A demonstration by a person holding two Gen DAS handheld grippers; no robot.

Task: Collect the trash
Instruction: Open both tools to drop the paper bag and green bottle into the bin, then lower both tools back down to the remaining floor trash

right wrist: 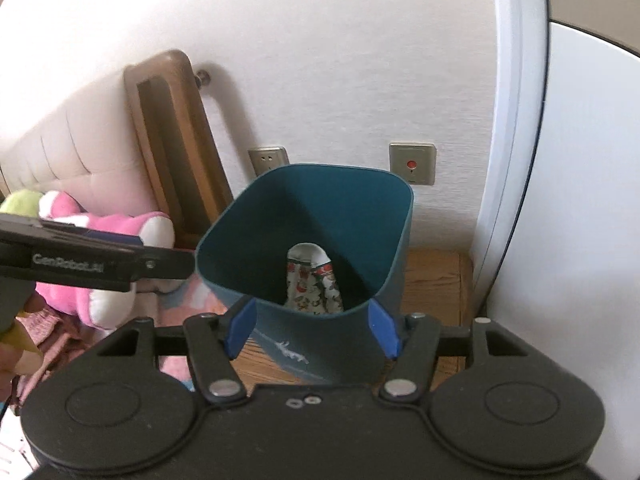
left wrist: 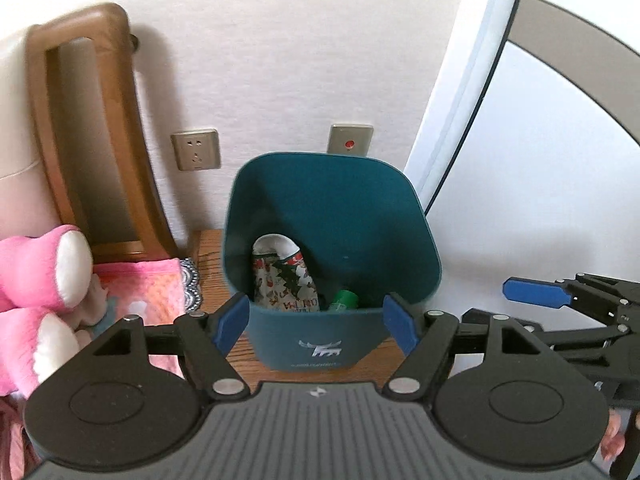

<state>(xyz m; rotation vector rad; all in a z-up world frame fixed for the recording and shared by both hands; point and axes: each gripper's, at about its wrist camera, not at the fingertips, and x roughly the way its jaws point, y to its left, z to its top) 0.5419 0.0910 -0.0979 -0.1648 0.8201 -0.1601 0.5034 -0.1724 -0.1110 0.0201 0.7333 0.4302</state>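
Left gripper (left wrist: 316, 322), right gripper (right wrist: 312, 330) both wide apart, empty; one teal bin (left wrist: 332, 208), two items inside

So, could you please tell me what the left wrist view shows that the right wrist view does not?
Only the left wrist view shows a green bottle lying in the bin beside the printed wrapper, and the right gripper out to the side, holding nothing. Only the right wrist view shows the padded headboard and a green plush. Both show the teal bin on the wooden nightstand, the printed wrapper inside, the pink plush toy, and two wall plates behind.
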